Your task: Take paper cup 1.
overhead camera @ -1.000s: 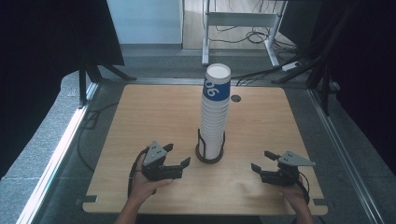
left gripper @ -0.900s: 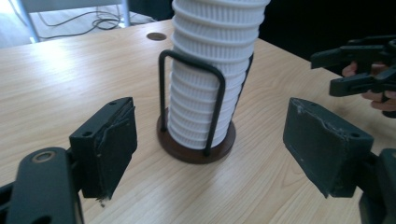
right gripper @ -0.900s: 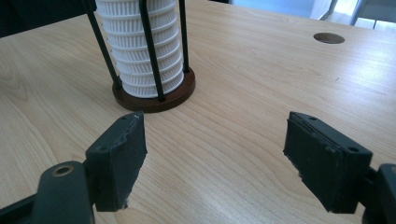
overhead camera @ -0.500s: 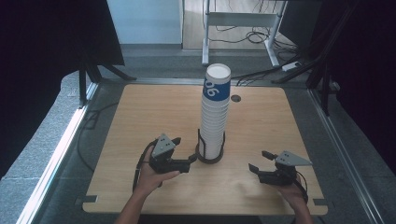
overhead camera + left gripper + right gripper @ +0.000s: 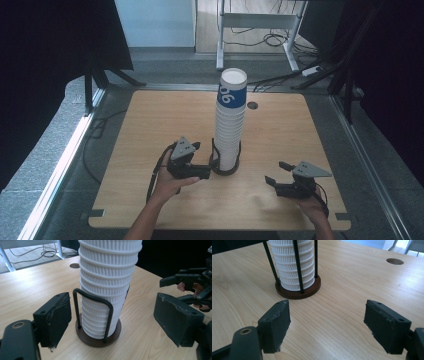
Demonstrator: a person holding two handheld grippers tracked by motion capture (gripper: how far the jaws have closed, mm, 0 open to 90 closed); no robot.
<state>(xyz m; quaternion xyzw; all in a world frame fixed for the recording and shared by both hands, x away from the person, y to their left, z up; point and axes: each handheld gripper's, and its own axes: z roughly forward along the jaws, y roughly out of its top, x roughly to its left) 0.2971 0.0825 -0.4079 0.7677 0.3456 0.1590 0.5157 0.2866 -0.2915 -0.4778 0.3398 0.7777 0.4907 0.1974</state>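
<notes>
Two hand-held grippers sit low over a pale wooden table, one in each of a person's hands, seen from above. Near the middle of the table, a little toward the person, stands a tall stack of white ribbed paper cups; the top cup carries a blue band with white numerals. The stack rests upright in a cup holder, a dark round base with thin black wire loops rising around the lowest cups.

At about 9 o'clock from the holder, just beside its base, is the left gripper, pointing toward the stack. In the left gripper view its jaws stand apart on either side of the holder, with the stack ahead of them and nothing pressed between the pads; the jaws have just been opening. The fingers are black with worn pad faces.

At about 4 o'clock from the holder, well apart from it, is the right gripper, held in the person's right hand and angled toward the stack. Its jaws are spread wide over bare wood, holding nothing. In the right gripper view the holder and the bottom cups lie beyond the jaws at about 11 o'clock.

A small round hole is set in the tabletop at about 1 o'clock from the stack.
</notes>
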